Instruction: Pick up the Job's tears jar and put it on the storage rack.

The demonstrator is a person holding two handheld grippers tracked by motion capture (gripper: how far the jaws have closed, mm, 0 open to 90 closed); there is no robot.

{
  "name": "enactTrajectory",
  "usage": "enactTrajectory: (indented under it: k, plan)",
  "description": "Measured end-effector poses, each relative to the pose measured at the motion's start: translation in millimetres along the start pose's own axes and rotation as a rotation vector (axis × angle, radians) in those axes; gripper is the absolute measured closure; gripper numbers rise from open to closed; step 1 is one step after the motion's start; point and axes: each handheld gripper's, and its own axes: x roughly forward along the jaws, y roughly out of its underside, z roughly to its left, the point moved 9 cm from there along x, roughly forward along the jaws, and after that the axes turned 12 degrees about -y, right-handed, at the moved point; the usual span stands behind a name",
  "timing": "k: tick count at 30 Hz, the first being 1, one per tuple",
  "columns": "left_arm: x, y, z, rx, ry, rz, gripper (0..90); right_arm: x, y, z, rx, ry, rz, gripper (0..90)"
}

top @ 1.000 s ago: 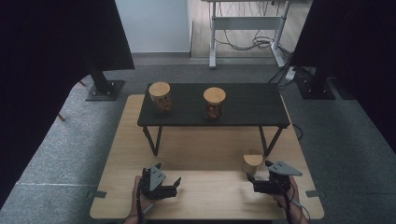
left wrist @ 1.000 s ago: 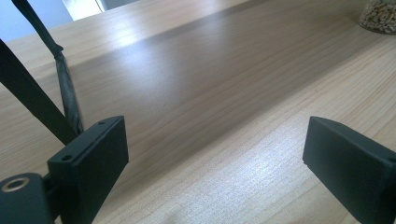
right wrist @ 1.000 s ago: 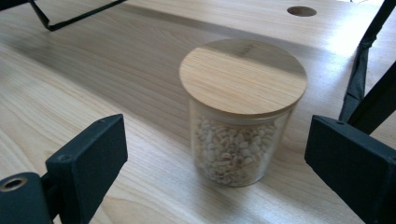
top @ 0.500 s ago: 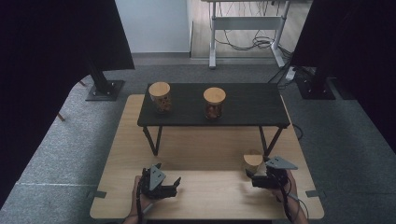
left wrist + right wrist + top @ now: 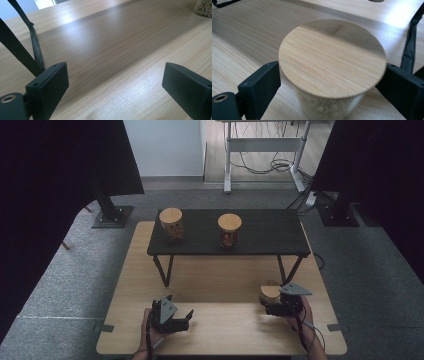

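1. A glass jar with a round bamboo lid [image 5: 332, 58] stands upright on the light wooden tabletop [image 5: 220, 280], near its right front corner; in the high view the jar [image 5: 270, 292] sits just ahead of the person's right hand.
2. Pale, crumbly contents show through the glass below the lid in the right gripper view.
3. The right gripper [image 5: 272, 309] has the jar between its two black jaws, one at each side of the glass just under the lid. The jaws sit close against it, but whether they press on it or leave a sliver of space I cannot tell.
4. The left gripper [image 5: 186, 322] rests low over the tabletop near the front left, well apart from the jar. Its jaws are spread wide with bare wood between them.
5. In the left gripper view the bottom of the jar [image 5: 203, 8] shows at the far right corner.
6. A low black table [image 5: 265, 232] stands on the wooden top farther back, on thin black legs.
7. Two more bamboo-lidded jars stand on it: one at the left [image 5: 172, 224] and one near the middle [image 5: 229, 230], both with brownish contents.
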Motion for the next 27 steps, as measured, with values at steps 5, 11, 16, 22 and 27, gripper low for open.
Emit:
enactTrajectory:
  k: [5,11,16,22,27]
  plan:
    - [0.0,0.0,0.7,-0.001,-0.001,0.000,6.3,8.0,-0.7,0.4,0.003,0.003,0.019,8.0]
    - [0.2,0.2,0.8,-0.001,-0.001,0.001,6.3,12.4,-0.5,0.7,0.000,0.024,0.031,13.8]
    - [-0.1,-0.2,0.2,0.002,-0.001,-0.001,6.3,14.1,0.1,0.2,0.000,0.048,0.033,18.4]
    - [0.1,-0.2,0.2,0.002,-0.001,-0.001,6.3,14.4,1.1,-2.0,0.005,0.061,0.035,21.9]
    - [-0.1,-0.2,0.5,0.002,-0.002,-0.001,6.3,15.5,1.2,-2.3,0.008,0.071,0.037,23.1]
